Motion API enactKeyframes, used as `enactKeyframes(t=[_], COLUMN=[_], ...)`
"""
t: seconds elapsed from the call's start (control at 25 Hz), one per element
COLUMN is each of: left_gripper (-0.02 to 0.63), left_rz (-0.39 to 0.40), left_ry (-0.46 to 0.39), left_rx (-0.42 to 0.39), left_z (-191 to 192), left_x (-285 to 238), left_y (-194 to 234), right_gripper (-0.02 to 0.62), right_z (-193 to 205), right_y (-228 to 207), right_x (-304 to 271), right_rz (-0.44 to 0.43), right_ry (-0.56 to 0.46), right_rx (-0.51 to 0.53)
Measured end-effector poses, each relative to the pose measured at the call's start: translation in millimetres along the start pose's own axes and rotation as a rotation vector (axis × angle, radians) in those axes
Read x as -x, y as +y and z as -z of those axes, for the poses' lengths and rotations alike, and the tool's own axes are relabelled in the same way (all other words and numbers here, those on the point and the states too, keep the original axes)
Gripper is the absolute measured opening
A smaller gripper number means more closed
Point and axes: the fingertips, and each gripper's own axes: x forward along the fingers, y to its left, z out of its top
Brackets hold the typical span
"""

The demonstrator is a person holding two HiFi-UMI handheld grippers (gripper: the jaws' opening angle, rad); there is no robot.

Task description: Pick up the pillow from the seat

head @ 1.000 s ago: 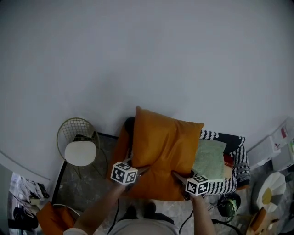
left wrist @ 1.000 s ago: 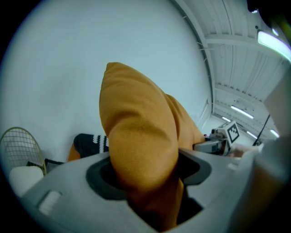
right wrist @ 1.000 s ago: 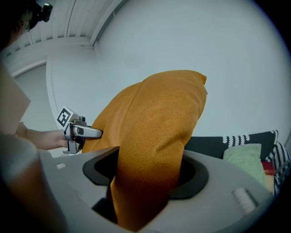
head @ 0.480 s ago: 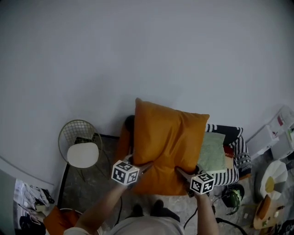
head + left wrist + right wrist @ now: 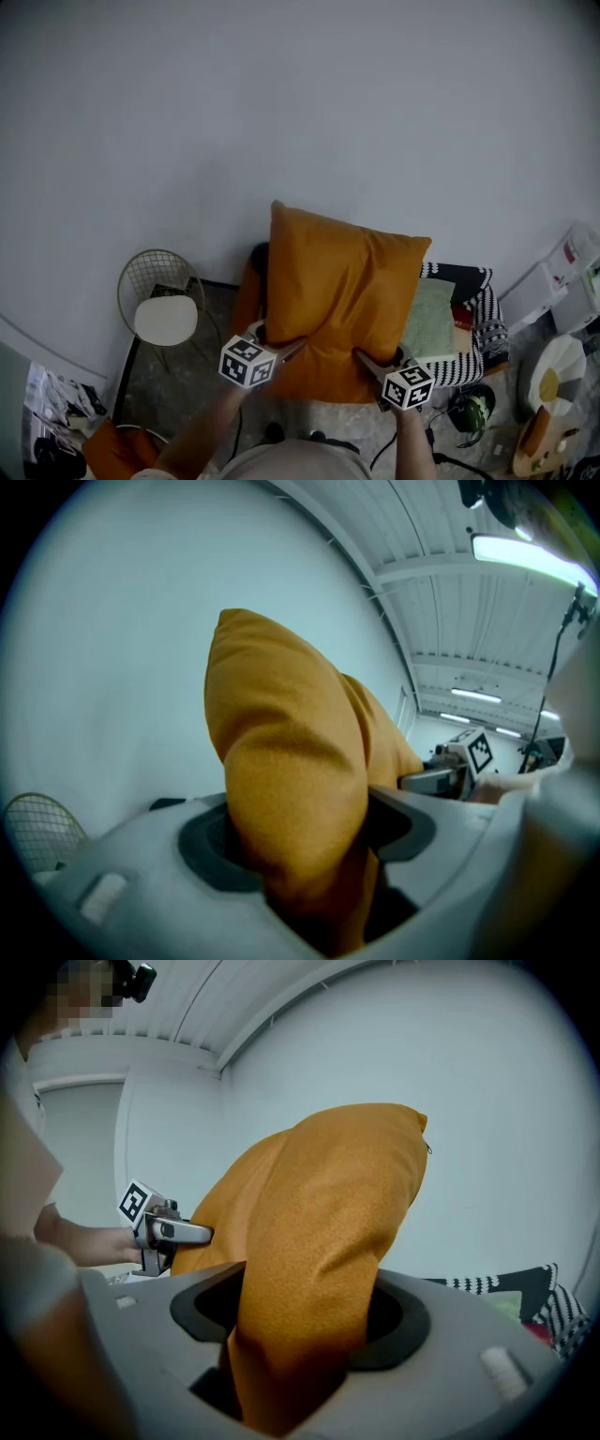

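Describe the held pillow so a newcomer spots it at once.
Against the grey wall stands a black-and-white patterned seat. In front of it the big orange pillow is upright, its lower edge pinched by the left gripper and right gripper; the pale green cushion beside it lies flat, ungripped.

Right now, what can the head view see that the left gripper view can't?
Only the head view shows the green cloth and the black-and-white striped cover beside the orange pillow. Only the left gripper view shows the ceiling lights and, close up, the left gripper squeezing the pillow's edge between its fingers. Both show the pillow, the right gripper and the wire chair.
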Motion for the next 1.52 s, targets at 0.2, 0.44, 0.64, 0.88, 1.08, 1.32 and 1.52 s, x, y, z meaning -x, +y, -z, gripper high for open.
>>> enactKeyframes(t=[0.2, 0.44, 0.64, 0.88, 1.08, 1.32, 1.52], left_gripper=[0.31, 0.308, 0.308, 0.308, 0.308, 0.308, 0.308], left_rz=[-0.011, -0.029, -0.044, -0.059, -0.064, -0.067, -0.065], left_ry=[-0.021, -0.031, -0.042, -0.049, -0.061, -0.067, -0.063], left_rx=[-0.004, -0.001, -0.005, -0.009, 0.001, 0.004, -0.002], left_z=[0.8, 1.7, -0.7, -4.9, -4.8, -2.9, -2.9], left_x=[-0.4, -4.3, -8.1, -12.9, -14.6, -11.1, -9.7], left_y=[-12.4, -25.8, -34.0, -44.7, -53.4, -65.3, -67.1], right_gripper=[0.322, 0.322, 0.321, 0.314, 0.314, 0.313, 0.313], right_z=[1.2, 1.6, 0.1, -3.1, -5.0, -3.7, -3.1], right_y=[-1.8, -9.4, -14.1, -21.9, -25.0, -23.2, -21.6], right_x=[11.4, 21.3, 26.4, 34.5, 42.1, 53.0, 55.5], right_rz=[-0.018, -0.045, -0.064, -0.084, -0.091, -0.091, -0.088], right_ry=[-0.001, -0.001, -0.004, -0.012, -0.009, -0.012, -0.014], right_rx=[0.01, 0.031, 0.05, 0.063, 0.075, 0.086, 0.08])
